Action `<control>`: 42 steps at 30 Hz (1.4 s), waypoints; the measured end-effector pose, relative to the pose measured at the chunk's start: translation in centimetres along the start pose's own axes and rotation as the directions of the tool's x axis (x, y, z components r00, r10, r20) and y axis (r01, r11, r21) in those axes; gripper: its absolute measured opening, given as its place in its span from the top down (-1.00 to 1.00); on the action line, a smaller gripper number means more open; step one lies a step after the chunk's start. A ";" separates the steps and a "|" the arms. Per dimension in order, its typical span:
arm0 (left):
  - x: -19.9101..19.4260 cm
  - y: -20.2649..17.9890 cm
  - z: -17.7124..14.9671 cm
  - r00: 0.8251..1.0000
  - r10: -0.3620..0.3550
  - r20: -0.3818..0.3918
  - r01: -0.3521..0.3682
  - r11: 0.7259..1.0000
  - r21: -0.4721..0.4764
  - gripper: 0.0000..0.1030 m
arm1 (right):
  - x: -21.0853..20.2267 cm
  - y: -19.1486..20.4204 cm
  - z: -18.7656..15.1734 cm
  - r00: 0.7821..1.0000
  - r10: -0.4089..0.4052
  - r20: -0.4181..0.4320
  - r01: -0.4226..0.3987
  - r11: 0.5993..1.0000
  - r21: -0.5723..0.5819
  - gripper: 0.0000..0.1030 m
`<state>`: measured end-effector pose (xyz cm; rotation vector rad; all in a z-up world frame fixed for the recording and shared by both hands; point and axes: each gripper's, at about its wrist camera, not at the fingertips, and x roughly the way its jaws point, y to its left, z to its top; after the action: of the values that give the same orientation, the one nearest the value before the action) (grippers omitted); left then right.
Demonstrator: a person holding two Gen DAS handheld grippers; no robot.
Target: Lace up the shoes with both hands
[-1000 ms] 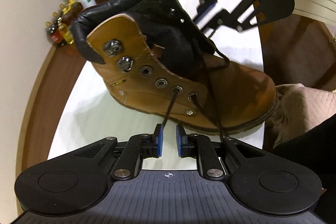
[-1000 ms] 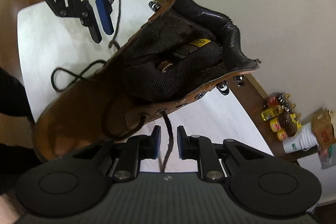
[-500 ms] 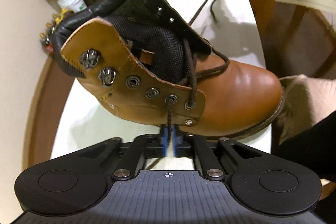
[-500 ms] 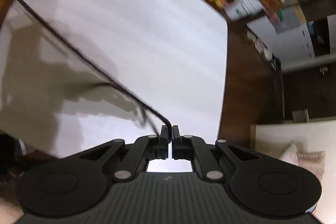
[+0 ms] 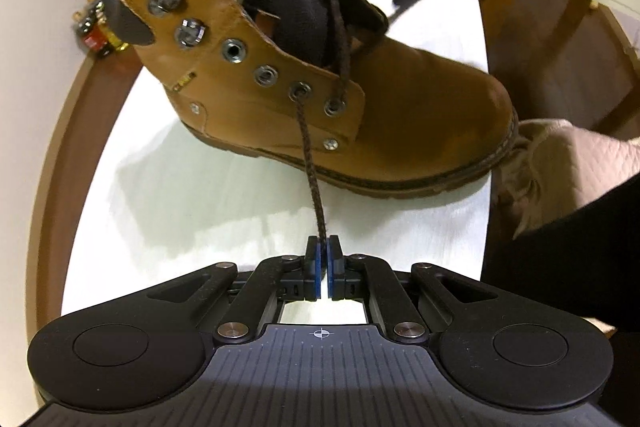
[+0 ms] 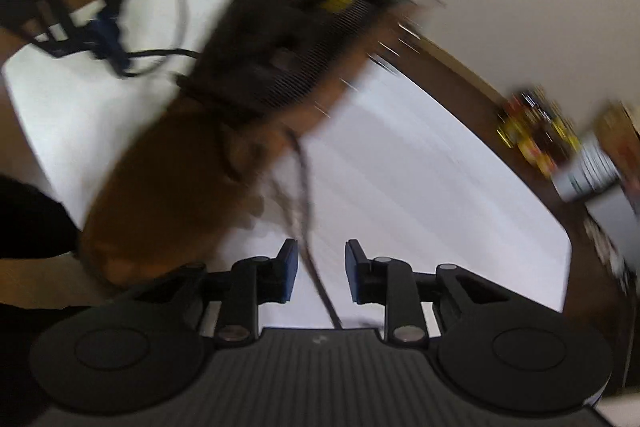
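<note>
On the white counter (image 5: 168, 195), our left gripper (image 5: 323, 251) clamps the lace (image 5: 310, 163) leaving the boot (image 5: 420, 115), so pull steadily while our right gripper (image 6: 321, 259) gapes.

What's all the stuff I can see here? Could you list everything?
boot: one, tan with black collar, on the table
lace: one, dark brown, runs from an eyelet to the left gripper; another stretch lies between the right gripper's open fingers
table: one, white, under the boot
bottles: several, yellow and dark, on the floor by the wall
bucket: one, white, beside the bottles
left gripper: black, blue pads, shut on the lace
right gripper: black, blue pads, open
sleeve: black, right edge
</note>
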<state>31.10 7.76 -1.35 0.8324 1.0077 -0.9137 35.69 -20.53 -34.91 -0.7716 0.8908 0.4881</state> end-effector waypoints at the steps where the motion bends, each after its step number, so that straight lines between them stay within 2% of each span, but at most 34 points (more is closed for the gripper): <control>1: 0.0 0.0 -0.1 1.000 0.000 0.000 0.000 1.000 -0.001 0.95 | 0.3 0.4 0.4 1.000 0.007 0.003 -0.007 1.000 -0.019 0.47; 7: -0.3 0.2 -0.5 1.000 -0.002 0.011 0.002 1.000 -0.022 0.93 | 1.4 0.7 1.6 1.000 0.011 0.025 -0.009 0.999 -0.048 0.50; 8: -0.4 0.2 -0.5 1.000 -0.009 0.011 0.009 1.000 -0.029 0.87 | 1.4 0.8 1.7 1.000 0.011 0.020 -0.010 0.999 -0.051 0.71; 10: -0.6 0.2 -0.5 1.000 -0.016 0.020 0.017 0.999 -0.042 0.81 | 1.3 0.7 1.5 1.000 0.028 0.003 -0.028 0.999 -0.038 0.87; 13: -1.5 0.3 -0.3 0.998 -0.005 0.056 0.008 0.998 -0.059 0.66 | 0.9 0.8 1.2 0.999 0.042 0.002 -0.042 0.999 -0.026 0.87; 17: -2.4 1.0 0.9 0.993 0.018 0.116 -0.006 0.995 -0.098 0.66 | 0.3 1.3 0.4 1.000 0.026 -0.003 -0.026 0.999 -0.027 0.86; 21: -1.8 1.2 2.4 0.989 0.011 0.149 0.007 0.993 -0.117 0.66 | 1.6 0.9 0.5 1.000 0.019 -0.003 -0.019 0.999 -0.037 0.86; 28: -1.1 0.5 3.2 0.989 -0.022 0.147 0.037 0.994 -0.104 0.71 | 1.4 1.6 0.9 1.000 0.002 0.012 -0.002 0.999 -0.040 0.81; 33: -1.0 0.5 3.1 0.990 -0.009 0.142 0.029 0.990 -0.138 0.71 | 1.0 1.9 0.6 1.000 0.004 0.019 -0.004 0.999 -0.046 0.82; 35: -0.8 0.6 3.2 0.991 0.005 0.136 0.016 0.989 -0.148 0.95 | 1.1 2.0 0.7 1.000 0.006 0.020 -0.005 0.999 -0.047 0.83; 38: -1.0 0.5 3.3 0.990 0.040 0.134 -0.019 0.988 -0.153 0.96 | 1.0 2.0 0.6 1.000 0.008 0.023 -0.007 0.999 -0.032 0.93; 40: -0.7 0.4 2.8 0.994 0.038 0.099 -0.023 0.988 -0.151 0.97 | 0.8 1.4 -0.3 1.000 -0.005 0.011 0.005 1.000 -0.006 0.95; 42: 0.0 -0.3 1.5 0.999 -0.010 0.049 0.016 0.993 -0.119 0.98 | 0.7 0.8 -1.2 1.000 -0.013 -0.003 0.013 1.000 0.018 0.96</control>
<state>31.26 6.32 -0.96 0.7011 1.0170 -0.8721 34.92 -20.84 -36.25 -0.7613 0.8912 0.4676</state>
